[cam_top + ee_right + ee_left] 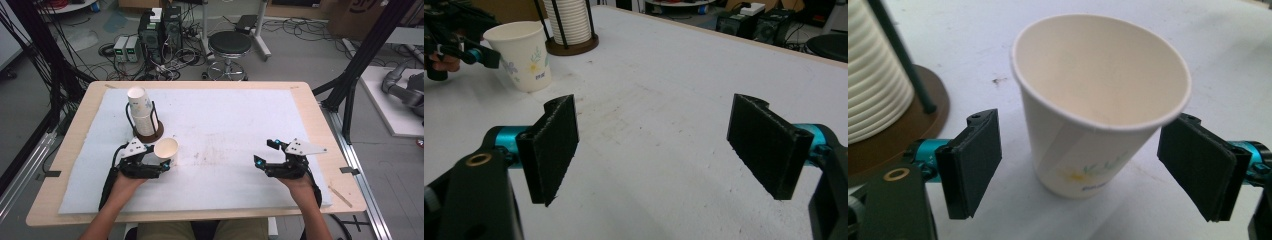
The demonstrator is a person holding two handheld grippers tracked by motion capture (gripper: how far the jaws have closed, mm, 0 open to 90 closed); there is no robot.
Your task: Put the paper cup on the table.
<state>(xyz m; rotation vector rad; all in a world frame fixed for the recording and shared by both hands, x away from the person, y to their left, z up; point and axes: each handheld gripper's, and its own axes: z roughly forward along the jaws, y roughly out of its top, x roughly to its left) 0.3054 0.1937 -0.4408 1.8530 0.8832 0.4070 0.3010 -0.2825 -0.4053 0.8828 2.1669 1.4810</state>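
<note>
The paper cup [1098, 115] stands upright at centre frame between the left gripper's [1093, 170] wide jaws, untouched. At lower right in the high view, the right gripper's [267, 152] jaws gape wide, empty.

Your paper cup [1088, 125] is matt white paper, smooth inside, with a rolled rim and a faint printed flower on the wall. The fingers [973, 160] facing it carry dull black pads with a slightly grainy, foam-like surface, mounted on glossy teal metal. The counter [75, 130] shows pale wood at its edges under a white, faintly rough, stained mat [240, 130].
</note>
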